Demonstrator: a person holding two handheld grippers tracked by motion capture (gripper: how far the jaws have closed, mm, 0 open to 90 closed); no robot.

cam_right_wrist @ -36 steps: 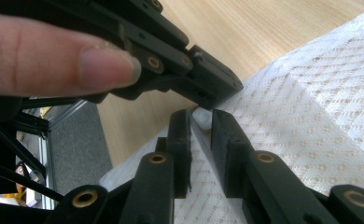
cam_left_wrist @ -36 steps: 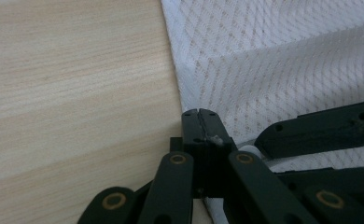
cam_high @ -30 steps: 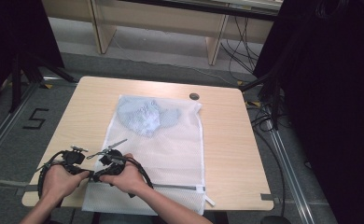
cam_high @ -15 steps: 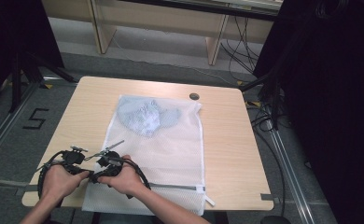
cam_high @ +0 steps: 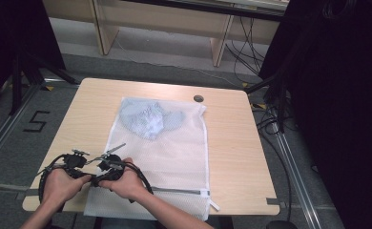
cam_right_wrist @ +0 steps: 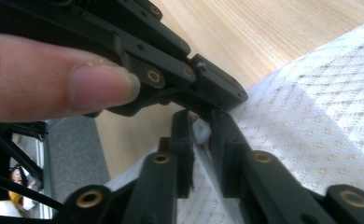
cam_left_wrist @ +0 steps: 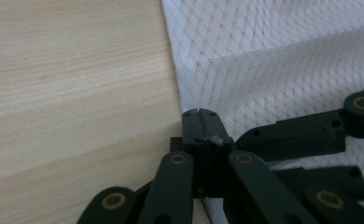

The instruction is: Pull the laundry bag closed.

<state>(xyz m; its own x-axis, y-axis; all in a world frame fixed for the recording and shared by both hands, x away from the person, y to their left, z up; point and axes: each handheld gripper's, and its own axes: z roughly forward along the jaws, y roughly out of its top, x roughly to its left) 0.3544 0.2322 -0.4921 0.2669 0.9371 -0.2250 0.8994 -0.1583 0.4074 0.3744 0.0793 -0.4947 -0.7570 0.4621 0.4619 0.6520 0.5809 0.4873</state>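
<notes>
Hands have barely shifted since a second ago: your two grippers stay huddled together at the near left corner of the mesh laundry bag (cam_high: 174, 152). Your left gripper (cam_left_wrist: 199, 122) has its jaws pressed together at the bag's edge. Your right gripper (cam_right_wrist: 201, 131), just beside it, pinches a small white bit of the bag's edge.

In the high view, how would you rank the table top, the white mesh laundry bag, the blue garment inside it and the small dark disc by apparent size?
1. Table top
2. White mesh laundry bag
3. Blue garment, at the bag's far end
4. Small dark disc, near the table's far edge
</notes>
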